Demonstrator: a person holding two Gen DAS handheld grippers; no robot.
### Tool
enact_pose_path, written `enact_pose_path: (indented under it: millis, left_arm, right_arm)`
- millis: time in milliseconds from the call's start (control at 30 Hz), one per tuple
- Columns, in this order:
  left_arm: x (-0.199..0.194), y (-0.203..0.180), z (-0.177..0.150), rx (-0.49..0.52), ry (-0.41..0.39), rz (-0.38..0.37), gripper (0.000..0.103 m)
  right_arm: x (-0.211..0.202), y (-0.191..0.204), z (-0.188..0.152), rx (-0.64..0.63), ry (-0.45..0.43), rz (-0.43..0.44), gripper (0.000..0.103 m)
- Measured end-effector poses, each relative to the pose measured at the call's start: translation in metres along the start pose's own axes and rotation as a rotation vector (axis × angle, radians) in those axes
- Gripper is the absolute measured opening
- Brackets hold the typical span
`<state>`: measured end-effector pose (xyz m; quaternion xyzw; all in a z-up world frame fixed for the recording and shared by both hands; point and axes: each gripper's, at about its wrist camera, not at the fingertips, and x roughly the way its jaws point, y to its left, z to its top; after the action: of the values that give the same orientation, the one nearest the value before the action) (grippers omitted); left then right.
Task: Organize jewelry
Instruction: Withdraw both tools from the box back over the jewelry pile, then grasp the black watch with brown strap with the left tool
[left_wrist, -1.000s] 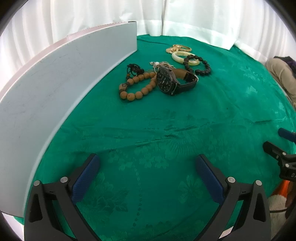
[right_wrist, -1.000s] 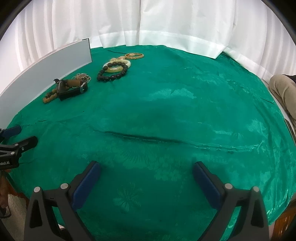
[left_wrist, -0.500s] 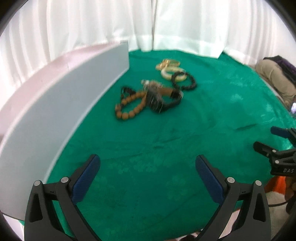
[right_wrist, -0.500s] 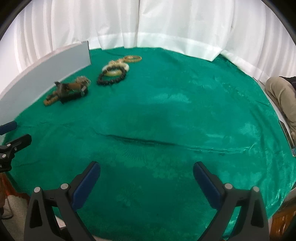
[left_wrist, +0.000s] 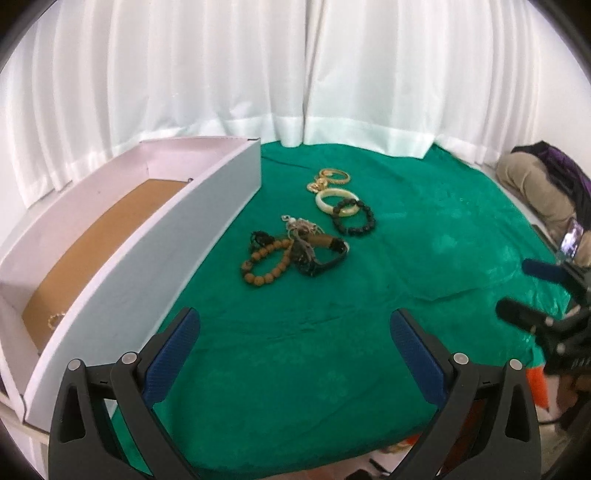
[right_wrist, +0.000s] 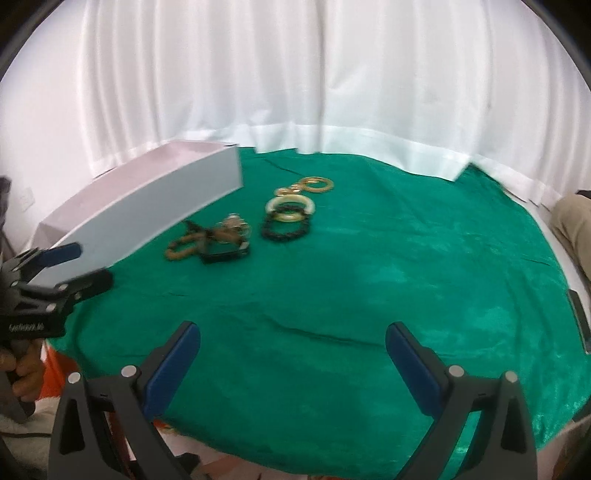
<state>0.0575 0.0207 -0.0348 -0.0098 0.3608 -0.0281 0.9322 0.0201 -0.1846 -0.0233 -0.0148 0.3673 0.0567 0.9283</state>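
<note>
Jewelry lies on a green cloth (left_wrist: 332, 332): a brown bead bracelet (left_wrist: 264, 264), a black watch (left_wrist: 317, 258), a tangled chain (left_wrist: 301, 225), a black bead bracelet (left_wrist: 354, 221), a cream bangle (left_wrist: 334, 197) and gold rings (left_wrist: 332, 177). A white box (left_wrist: 147, 266) with a brown floor stands at the left; a small gold piece (left_wrist: 55, 319) lies inside. My left gripper (left_wrist: 295, 328) is open and empty, well short of the jewelry. My right gripper (right_wrist: 291, 339) is open and empty, also back near the front edge. The same pile shows in the right wrist view (right_wrist: 221, 243).
White curtains (left_wrist: 295, 74) hang behind the table. A person in beige clothes (left_wrist: 535, 192) sits at the far right beside a phone (left_wrist: 570, 245). The cloth has a long crease (right_wrist: 325, 332) in front of my right gripper. The table's front edge is close below both grippers.
Both grippers have pulled back and risen, so the jewelry looks farther away. The inside of the white box has come into the left wrist view. Both stay open.
</note>
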Motion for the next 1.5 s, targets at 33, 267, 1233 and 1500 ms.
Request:
enact_pose_path:
  millis: [33,267,1233,1500]
  left_arm:
    - [-0.001,0.001,0.000,-0.001,-0.002,0.005,0.102]
    - [-0.002,0.003,-0.005,-0.010,0.006,0.017,0.102]
    - [0.004,0.015,-0.019,-0.058,0.066,0.030,0.102]
    - [0.016,0.032,-0.018,-0.119,0.109,0.017,0.102]
  right_arm:
    - [0.001,0.005,-0.001,-0.010,0.002,0.010,0.102]
    - [0.001,0.021,-0.011,-0.038,0.019,0.041,0.102]
    - [-0.008,0.014,-0.013,-0.017,0.011,0.019,0.102]
    - [0.000,0.010,-0.019,0.017,0.043,0.032,0.102]
